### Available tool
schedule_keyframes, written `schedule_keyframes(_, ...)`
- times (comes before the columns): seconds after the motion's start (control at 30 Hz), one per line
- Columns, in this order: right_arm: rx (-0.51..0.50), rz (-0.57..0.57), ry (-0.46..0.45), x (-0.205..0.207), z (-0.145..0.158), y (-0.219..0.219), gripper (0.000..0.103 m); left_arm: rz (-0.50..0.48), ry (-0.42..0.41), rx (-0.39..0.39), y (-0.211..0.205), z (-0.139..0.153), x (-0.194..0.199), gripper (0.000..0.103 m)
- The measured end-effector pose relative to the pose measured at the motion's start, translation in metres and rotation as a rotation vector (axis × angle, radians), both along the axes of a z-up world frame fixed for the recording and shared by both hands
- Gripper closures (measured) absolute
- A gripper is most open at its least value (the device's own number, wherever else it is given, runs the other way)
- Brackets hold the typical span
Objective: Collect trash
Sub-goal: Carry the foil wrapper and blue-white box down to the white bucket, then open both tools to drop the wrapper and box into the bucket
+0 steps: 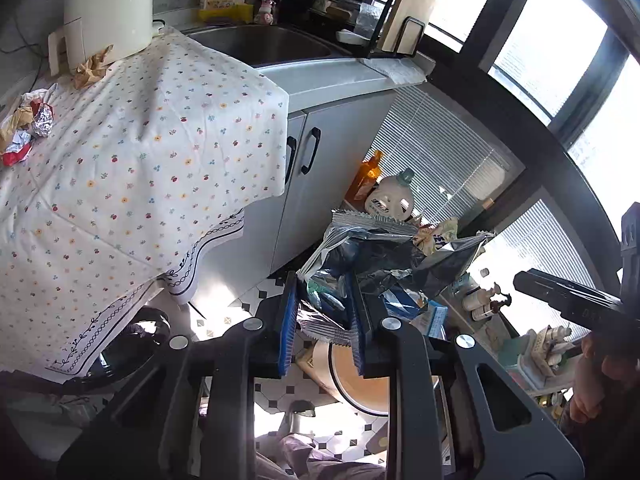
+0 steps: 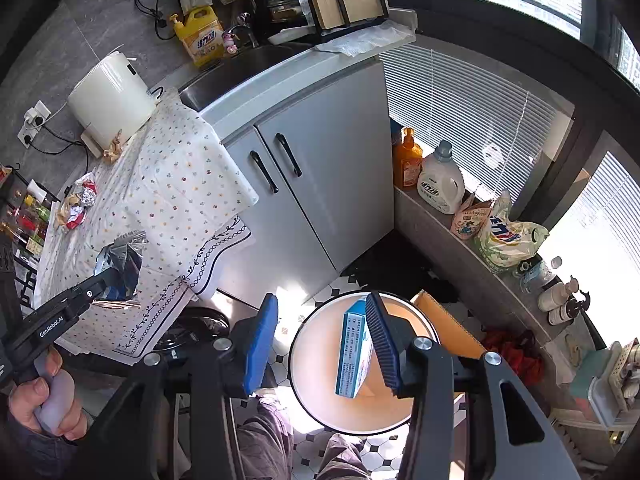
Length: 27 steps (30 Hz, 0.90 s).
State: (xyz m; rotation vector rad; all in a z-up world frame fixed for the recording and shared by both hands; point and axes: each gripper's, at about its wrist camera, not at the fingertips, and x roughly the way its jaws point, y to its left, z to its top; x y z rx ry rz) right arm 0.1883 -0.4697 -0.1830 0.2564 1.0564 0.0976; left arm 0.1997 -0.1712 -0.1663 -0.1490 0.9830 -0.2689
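Trash on the flowered tablecloth (image 1: 140, 128): I count one brown paper scrap (image 1: 90, 70) at the far edge against the single white appliance (image 1: 110, 8), and one cluster of crumpled wrappers (image 1: 26, 128), foil and red-white pieces among them, at the left edge. My left gripper (image 1: 324, 320) has its two blue pads clamped on one silver snack bag (image 1: 360, 256), held in the air off the cloth's near corner, above the floor. My right gripper (image 2: 320, 344) has its jaws wide apart; one blue-and-white carton (image 2: 354, 354) lies against the inner face of the right pad, over the mouth of the one round bin (image 2: 316, 360) on the tiled floor. Whether that pad actually touches the carton I cannot tell. Two detergent bottles (image 2: 440, 180), one orange and one white, stand on the window ledge (image 2: 448, 240).
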Motion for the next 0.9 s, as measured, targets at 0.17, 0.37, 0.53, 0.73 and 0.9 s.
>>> schedule_keyframes(0.17, -0.013, -0.07, 0.011, -0.018, -0.003, -0.028, 0.055, -0.087, 0.046, 0.0, -0.035, -0.017, -0.002, 0.08)
schedule_keyframes(0.37, -0.024, -0.143, 0.017, -0.039, -0.003, -0.058, 0.053, -0.174, 0.089, -0.004, -0.071, -0.034, -0.006, 0.08)
schedule_keyframes(0.53, -0.027, -0.186, 0.022, -0.053, -0.004, -0.075, 0.053, -0.243, 0.127, -0.012, -0.099, -0.046, -0.008, 0.079)
schedule_keyframes(0.73, -0.031, -0.22, 0.024, -0.065, -0.004, -0.087, 0.053, -0.299, 0.158, -0.007, -0.124, -0.059, -0.01, 0.079)
schedule_keyframes(0.9, -0.033, -0.244, 0.04, -0.073, -0.01, -0.095, 0.053, -0.326, 0.197, 0.007, -0.137, -0.077, -0.009, 0.074)
